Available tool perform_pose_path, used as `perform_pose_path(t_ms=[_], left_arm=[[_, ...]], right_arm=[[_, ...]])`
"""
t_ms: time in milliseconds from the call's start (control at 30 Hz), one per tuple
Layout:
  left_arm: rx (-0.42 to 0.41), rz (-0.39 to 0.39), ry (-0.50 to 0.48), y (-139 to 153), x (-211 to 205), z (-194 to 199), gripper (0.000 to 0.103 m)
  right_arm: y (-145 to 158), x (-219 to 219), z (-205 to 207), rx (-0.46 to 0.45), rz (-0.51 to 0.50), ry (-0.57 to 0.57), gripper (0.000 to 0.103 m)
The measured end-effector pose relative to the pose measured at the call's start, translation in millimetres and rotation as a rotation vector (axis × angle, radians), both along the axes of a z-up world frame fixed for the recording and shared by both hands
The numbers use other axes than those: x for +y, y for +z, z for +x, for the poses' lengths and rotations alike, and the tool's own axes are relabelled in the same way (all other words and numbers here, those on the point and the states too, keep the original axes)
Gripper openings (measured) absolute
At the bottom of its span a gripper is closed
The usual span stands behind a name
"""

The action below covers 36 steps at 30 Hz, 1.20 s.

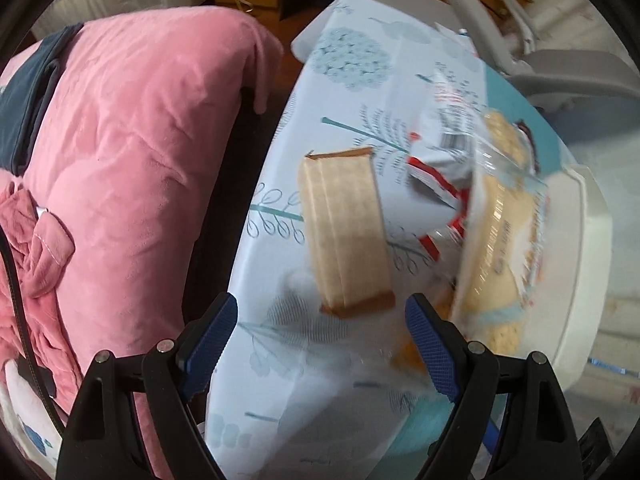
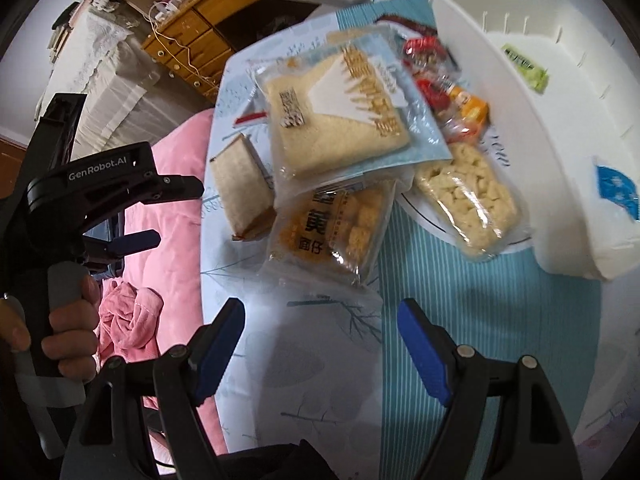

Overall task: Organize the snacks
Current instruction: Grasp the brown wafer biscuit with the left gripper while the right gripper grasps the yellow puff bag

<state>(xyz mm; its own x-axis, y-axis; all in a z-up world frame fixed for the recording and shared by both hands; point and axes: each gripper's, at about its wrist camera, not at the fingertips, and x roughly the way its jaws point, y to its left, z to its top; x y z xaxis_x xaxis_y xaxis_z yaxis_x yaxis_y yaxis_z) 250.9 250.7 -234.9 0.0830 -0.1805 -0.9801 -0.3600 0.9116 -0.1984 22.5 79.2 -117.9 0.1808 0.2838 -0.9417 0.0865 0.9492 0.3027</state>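
A: From the left wrist, what lies ahead of the jaws?

B: A tan, flat rectangular wafer packet [image 1: 344,232] with brown sealed ends lies just beyond the blue pads of the left gripper [image 1: 320,340], in line with the gap. Right of it is a blurred heap: a red-and-white wrapper [image 1: 436,168] and a clear bag of pale bread [image 1: 504,216] against the white plastic bin [image 1: 584,264].

A: Room to move?

B: The table [image 1: 280,380], in a white leaf-print cloth, ends just left of the jaws; a pink plush cushion [image 1: 132,160] sits beyond. The jaws stand wide apart, holding nothing.

A: And the right wrist?

B: Ahead of the right gripper [image 2: 320,340] lies a clear orange-printed packet of golden cubes [image 2: 332,232], the bread bag behind it, a clear pack of pale puffs [image 2: 468,196] further right. Bare cloth lies between the jaws, which gape empty.
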Motion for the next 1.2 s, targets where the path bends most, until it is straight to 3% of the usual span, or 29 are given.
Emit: perform_pose_path(t_ms=[367, 633, 967, 1133, 1200], left_arm=[[0.017, 0.041, 0.015, -40.8, -9.2, 27.2, 0.085], [0.059, 0.110, 0.003, -59.6, -16.8, 40.7, 0.085], [0.100, 0.136, 0.011, -72.7, -21.8, 50.6, 0.085], [0.096, 0.143, 0.003, -69.5, -26.8, 51.8, 0.074], [0.090, 0.144, -0.004, -66.9, -28.6, 51.0, 0.064]], right_arm=[[-42.8, -1.1, 29.4, 0.057, 0.022, -0.019, 0.079], [-53.4, 12.4, 44.0, 0.089, -0.005, 0.017, 0.079], [-59.1, 32.4, 66.4, 0.113, -0.041, 0.047, 0.082], [-61.1, 37.1, 71.7, 0.126, -0.044, 0.050, 0.083], [-62.4, 42.9, 73.1, 0.118, -0.054, 0.058, 0.084]])
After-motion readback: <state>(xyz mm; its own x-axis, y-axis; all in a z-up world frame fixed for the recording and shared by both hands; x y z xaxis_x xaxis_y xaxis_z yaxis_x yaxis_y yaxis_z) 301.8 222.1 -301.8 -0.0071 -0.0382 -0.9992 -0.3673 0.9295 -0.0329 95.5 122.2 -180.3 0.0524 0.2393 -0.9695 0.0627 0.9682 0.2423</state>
